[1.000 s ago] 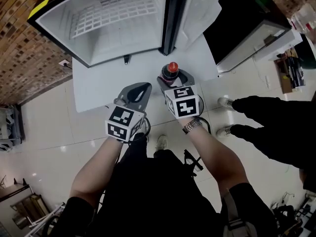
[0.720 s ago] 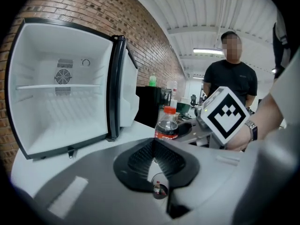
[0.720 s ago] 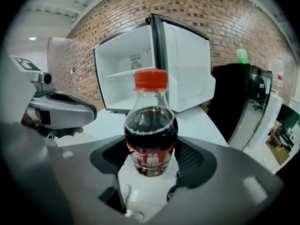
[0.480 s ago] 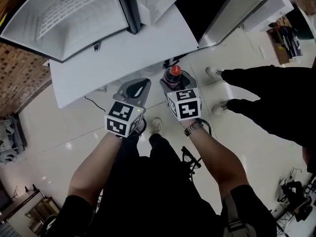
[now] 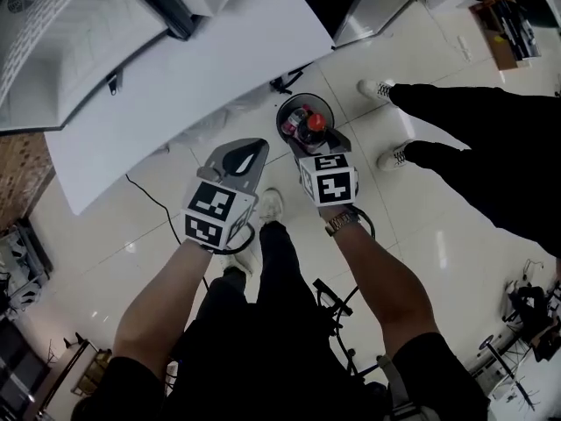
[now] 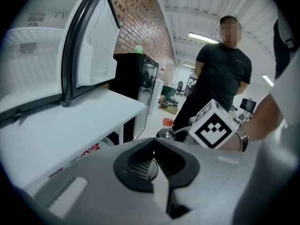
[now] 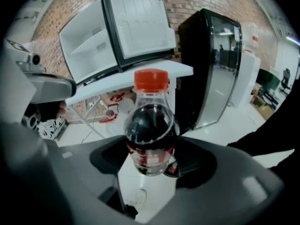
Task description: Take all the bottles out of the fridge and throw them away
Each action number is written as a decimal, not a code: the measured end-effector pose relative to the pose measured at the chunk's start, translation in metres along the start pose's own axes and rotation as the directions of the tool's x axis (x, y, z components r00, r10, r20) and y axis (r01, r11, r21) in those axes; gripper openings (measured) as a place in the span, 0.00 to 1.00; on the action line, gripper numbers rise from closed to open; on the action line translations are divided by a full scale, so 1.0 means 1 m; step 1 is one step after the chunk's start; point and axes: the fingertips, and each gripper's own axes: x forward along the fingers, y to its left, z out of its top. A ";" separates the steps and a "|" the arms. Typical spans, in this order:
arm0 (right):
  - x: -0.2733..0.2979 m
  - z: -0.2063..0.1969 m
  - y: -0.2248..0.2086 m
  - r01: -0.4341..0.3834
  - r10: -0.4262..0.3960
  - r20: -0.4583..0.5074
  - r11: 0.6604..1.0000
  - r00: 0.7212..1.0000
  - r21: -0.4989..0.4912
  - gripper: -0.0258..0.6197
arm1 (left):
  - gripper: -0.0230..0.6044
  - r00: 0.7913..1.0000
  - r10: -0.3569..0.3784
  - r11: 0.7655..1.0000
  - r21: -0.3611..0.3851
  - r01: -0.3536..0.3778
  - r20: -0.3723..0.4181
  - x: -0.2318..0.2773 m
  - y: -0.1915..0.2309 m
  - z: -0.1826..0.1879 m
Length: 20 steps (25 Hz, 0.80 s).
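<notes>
Right tongs point(image 5: 316, 140) clamped on bottle point(image 5: 310, 124): dark cola, red cap up, body upright between jaws. Bottle sits above round bin point(image 5: 280, 112) on floor, near right of white desk point(image 5: 202, 68). Left tongs point(image 5: 248, 153) closed, empty, just left of bottle. Fridge point(image 5: 61, 33) far left on desk, door open.

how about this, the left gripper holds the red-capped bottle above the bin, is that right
No: the right gripper holds the red-capped bottle above the bin, as the right gripper view shows; the left gripper is shut and empty.
</notes>
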 end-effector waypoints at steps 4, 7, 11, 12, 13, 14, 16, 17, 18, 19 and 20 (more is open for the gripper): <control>0.043 -0.035 -0.026 0.033 -0.030 -0.061 0.999 0.998 0.039 0.51 | 0.04 0.999 -0.020 1.000 -0.009 0.020 -0.028 0.027 0.006 -0.025; 0.075 -0.060 -0.042 0.054 -0.048 -0.105 0.997 0.993 0.055 0.51 | 0.04 0.998 -0.038 0.999 -0.025 0.037 -0.058 0.045 0.011 -0.047; 0.106 -0.081 -0.057 0.072 -0.062 -0.147 0.995 0.987 0.063 0.52 | 0.04 0.993 -0.058 0.997 -0.049 0.053 -0.104 0.062 0.013 -0.070; 0.110 -0.085 -0.062 0.084 -0.073 -0.152 0.994 0.986 0.064 0.52 | 0.04 0.993 -0.059 0.997 -0.052 0.053 -0.107 0.064 0.014 -0.073; 0.114 -0.086 -0.066 0.097 -0.086 -0.150 0.993 0.985 0.066 0.52 | 0.04 0.992 -0.058 0.997 -0.055 0.052 -0.110 0.066 0.016 -0.076; 0.115 -0.086 -0.071 0.107 -0.097 -0.144 0.992 0.985 0.070 0.52 | 0.04 0.992 -0.056 0.997 -0.059 0.050 -0.113 0.067 0.018 -0.078; 0.117 -0.082 -0.075 0.116 -0.105 -0.136 0.990 0.985 0.079 0.52 | 0.04 0.992 -0.050 0.997 -0.069 0.042 -0.120 0.067 0.024 -0.080; 0.117 -0.081 -0.075 0.115 -0.103 -0.135 0.990 0.986 0.083 0.52 | 0.04 0.992 -0.046 0.997 -0.072 0.037 -0.121 0.067 0.026 -0.079; 0.117 -0.080 -0.074 0.112 -0.100 -0.134 0.990 0.986 0.085 0.52 | 0.04 0.992 -0.042 0.997 -0.073 0.034 -0.118 0.067 0.027 -0.078; 0.116 -0.080 -0.073 0.107 -0.095 -0.134 0.990 0.986 0.087 0.52 | 0.04 0.993 -0.040 0.997 -0.073 0.031 -0.112 0.067 0.028 -0.076; 0.116 -0.079 -0.072 0.103 -0.091 -0.135 0.991 0.987 0.088 0.52 | 0.04 0.993 -0.039 0.997 -0.073 0.031 -0.108 0.067 0.028 -0.074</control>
